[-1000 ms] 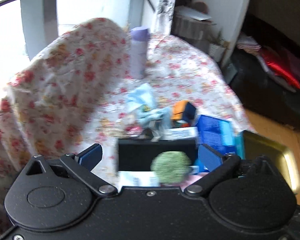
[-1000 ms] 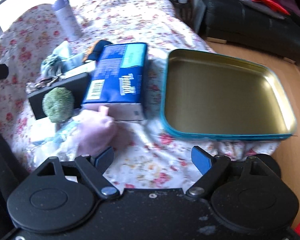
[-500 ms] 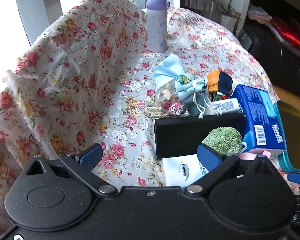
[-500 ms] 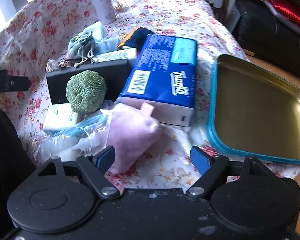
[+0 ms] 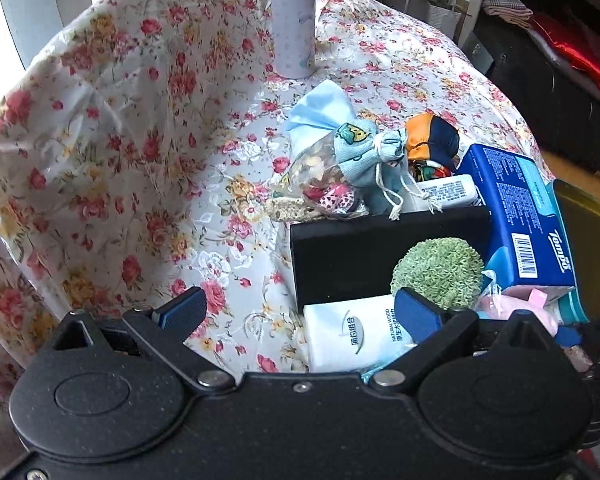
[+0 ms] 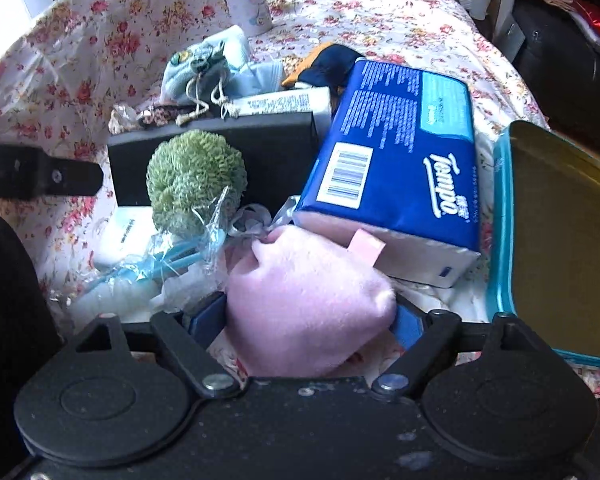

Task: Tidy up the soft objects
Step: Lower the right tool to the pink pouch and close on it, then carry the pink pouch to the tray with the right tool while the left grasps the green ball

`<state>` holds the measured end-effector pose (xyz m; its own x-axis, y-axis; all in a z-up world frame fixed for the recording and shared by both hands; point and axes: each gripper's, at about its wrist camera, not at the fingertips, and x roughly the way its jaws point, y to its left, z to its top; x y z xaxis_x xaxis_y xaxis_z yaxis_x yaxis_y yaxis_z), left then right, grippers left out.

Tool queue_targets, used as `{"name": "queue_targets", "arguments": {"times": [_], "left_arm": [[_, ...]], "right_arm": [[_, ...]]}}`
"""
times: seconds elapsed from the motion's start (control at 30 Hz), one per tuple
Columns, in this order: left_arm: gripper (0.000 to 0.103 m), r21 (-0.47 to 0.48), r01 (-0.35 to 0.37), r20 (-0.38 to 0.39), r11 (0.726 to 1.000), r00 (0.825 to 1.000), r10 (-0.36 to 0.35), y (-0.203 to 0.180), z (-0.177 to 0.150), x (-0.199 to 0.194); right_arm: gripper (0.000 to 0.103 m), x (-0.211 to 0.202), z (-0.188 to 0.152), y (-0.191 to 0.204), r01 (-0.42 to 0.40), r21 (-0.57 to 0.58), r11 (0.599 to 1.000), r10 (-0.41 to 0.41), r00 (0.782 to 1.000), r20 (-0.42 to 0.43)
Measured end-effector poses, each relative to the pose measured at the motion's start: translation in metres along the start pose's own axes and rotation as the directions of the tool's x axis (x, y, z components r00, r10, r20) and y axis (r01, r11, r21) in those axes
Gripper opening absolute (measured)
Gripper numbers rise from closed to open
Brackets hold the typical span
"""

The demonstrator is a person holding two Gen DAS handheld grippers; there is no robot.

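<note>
A soft pink pouch (image 6: 308, 304) lies on the floral cloth (image 5: 148, 168) at the near edge of a heap of things. My right gripper (image 6: 308, 318) has it between its blue pads; the jaws are closing and both pads touch its sides. Behind it lie a green knitted ball (image 6: 196, 180), a blue Tempo tissue pack (image 6: 400, 152), a light blue drawstring bag (image 5: 364, 152) and an orange and navy cloth piece (image 5: 432, 140). My left gripper (image 5: 300, 312) hangs open above the cloth and a white tissue pack (image 5: 352, 336), holding nothing.
A black box (image 5: 348, 252) stands behind the green ball. A gold tray with a teal rim (image 6: 500, 240) sits at the right. A lilac bottle (image 5: 292, 20) stands at the back. The cloth rises in a hump (image 5: 100, 80) at the left. A crinkly clear bag (image 6: 148, 276) lies beside the pouch.
Both grippers have come down and closer to the heap. The right one moved left until the pink pouch sat between its fingers, and its jaws have narrowed onto it.
</note>
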<state>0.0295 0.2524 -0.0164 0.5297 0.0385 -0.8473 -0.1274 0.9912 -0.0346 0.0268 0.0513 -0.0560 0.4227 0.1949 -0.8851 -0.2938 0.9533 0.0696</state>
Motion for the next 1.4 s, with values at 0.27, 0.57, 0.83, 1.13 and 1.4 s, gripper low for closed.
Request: {"name": "queue_targets", "arguments": {"times": [0.27,0.57,0.83,1.13,1.4], "left_arm": [[0.097,0.010,0.009,0.003,1.000,1.000,-0.009,-0.001,-0.002,-0.001],[0.097,0.100,0.059,0.001,0.993,0.998,-0.059,-0.037,-0.004,-0.004],[0.097,0.188,0.144,-0.054,0.972,0.989,-0.136,-0.088,-0.008,0.013],[0.080,0.239,0.142,-0.126,0.961,0.985,-0.114,-0.115,-0.016,0.042],[0.056,0.289,0.105,-0.079,0.952,0.993,-0.085,-0.117,-0.023,0.039]], "right_arm": [[0.064,-0.021,-0.017,-0.010,-0.013,0.017,1.000,0.013,1.000,-0.003],[0.064,-0.047,-0.053,-0.042,0.037,0.027,0.999,-0.035,0.996,-0.084],[0.064,-0.049,-0.063,-0.076,0.042,0.125,0.991,-0.028,0.993,-0.113],[0.066,-0.053,-0.067,-0.080,0.032,0.141,0.990,-0.016,0.994,-0.111],[0.065,-0.055,-0.069,-0.082,0.030,0.149,0.988,-0.013,0.993,-0.115]]}}
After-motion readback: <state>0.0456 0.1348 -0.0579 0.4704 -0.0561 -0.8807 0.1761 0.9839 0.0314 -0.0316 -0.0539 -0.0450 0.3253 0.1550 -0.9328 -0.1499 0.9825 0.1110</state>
